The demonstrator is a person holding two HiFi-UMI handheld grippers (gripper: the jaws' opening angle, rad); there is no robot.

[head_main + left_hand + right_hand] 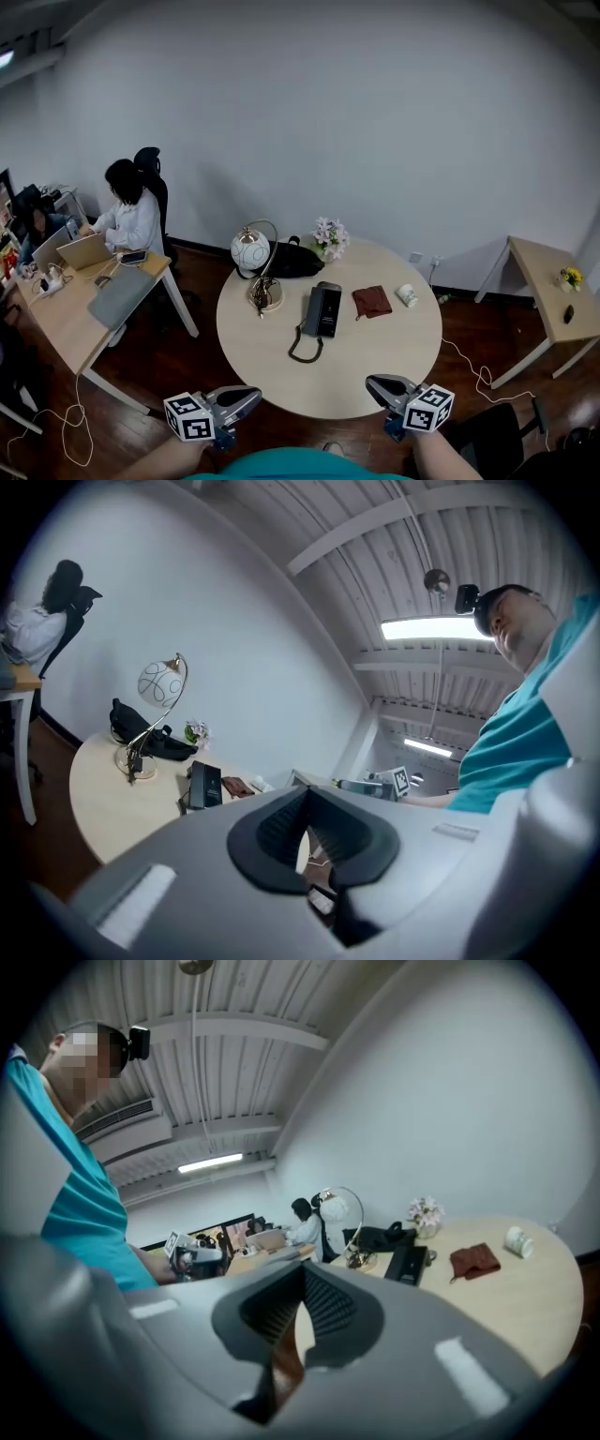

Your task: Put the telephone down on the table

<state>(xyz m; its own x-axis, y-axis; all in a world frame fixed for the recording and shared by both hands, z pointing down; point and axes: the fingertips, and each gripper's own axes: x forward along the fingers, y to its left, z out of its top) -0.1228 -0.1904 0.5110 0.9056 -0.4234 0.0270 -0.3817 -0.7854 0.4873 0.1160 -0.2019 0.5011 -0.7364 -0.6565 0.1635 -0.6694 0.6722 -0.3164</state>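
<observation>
Lying flat near the middle of the desk (375, 361), long axis pointing away from the person, the telephone (322, 312) sits well beyond both clenched, empty claws, the right claw (375, 383) seemingly slightly nearer than the left claw (246, 395).

Near side of the telephone (322, 311): bare round table (281, 375) top out to the edge, crossed only by the looped handset cord (298, 359). Left of the telephone: globe desk lamp (253, 253), base just beside. Behind the telephone: black bag (292, 260) and flower bunch (329, 234), blocking the far rim. Right of the telephone: brown cloth (372, 301) near, small white cup (407, 295) further out; open strip between telephone and cloth.
</observation>
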